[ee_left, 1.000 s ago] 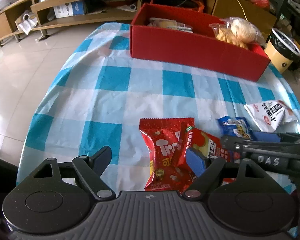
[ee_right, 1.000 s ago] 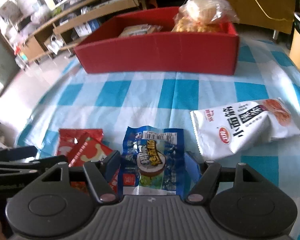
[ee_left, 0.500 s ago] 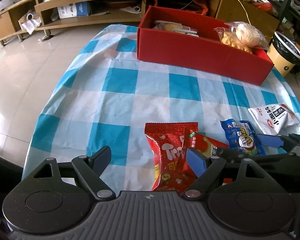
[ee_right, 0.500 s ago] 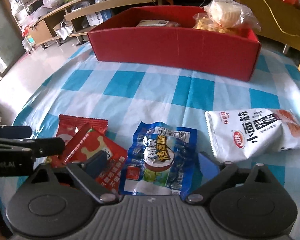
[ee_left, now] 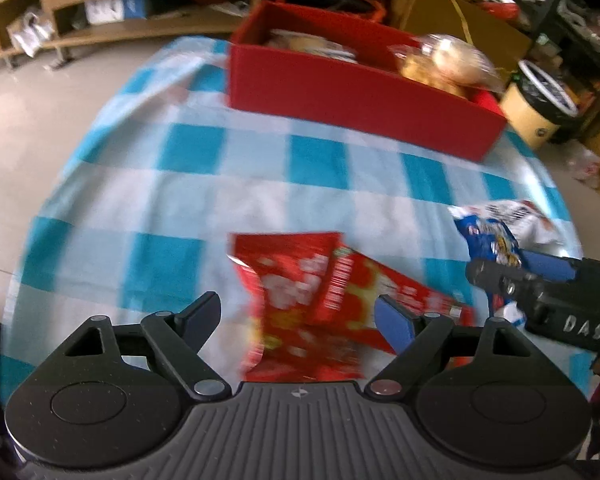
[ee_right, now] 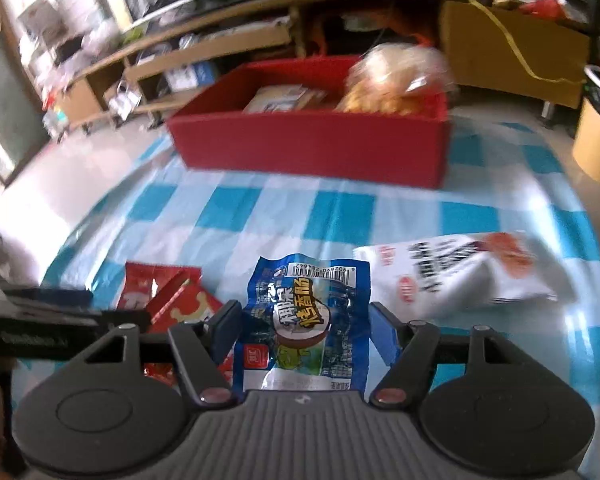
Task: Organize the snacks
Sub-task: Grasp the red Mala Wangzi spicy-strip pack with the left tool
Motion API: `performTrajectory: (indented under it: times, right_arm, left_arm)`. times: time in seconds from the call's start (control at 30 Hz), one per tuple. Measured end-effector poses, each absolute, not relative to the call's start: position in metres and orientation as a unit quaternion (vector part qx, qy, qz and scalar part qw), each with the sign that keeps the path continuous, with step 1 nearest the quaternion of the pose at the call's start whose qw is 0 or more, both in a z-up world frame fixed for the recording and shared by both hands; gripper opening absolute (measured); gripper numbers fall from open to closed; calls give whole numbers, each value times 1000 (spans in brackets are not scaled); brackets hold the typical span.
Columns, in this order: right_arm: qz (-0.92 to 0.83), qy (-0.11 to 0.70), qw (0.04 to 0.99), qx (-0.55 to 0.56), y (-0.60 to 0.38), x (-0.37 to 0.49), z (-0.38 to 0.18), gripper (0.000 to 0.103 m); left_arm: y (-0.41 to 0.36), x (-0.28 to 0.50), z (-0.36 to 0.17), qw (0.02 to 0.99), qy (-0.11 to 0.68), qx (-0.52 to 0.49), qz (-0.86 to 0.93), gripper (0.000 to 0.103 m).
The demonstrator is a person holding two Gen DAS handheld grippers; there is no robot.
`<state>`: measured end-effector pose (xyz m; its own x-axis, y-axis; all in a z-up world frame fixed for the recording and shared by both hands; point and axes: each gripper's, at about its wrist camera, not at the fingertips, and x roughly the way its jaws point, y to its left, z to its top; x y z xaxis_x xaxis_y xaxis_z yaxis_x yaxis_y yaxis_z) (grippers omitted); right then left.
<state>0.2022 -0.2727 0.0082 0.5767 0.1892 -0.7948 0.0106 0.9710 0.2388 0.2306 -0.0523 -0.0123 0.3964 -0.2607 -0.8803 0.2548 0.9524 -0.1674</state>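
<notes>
Now we have the right gripper (ee_right: 304,328) closed on the blue sausage packet (ee_right: 306,320), its jaws having just come in on both edges, so it can travel to the red box (ee_right: 312,144) beyond. Our left gripper (ee_left: 298,316) hangs open over the overlapping red snack packs (ee_left: 320,296), lined up for them, we judge.
</notes>
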Motion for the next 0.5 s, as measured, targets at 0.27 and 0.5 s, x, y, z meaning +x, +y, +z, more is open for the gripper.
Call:
performTrajectory:
  times: [0.27,0.5]
  right_arm:
    - [24,432,889,148,-323,176,29,65]
    - [21,421,890,174,-347,161,37,65]
  left_arm:
    - [-83,215,-7,827,526,-30,-193,90]
    - [-76,219,-8,853,515,-5,-87,84]
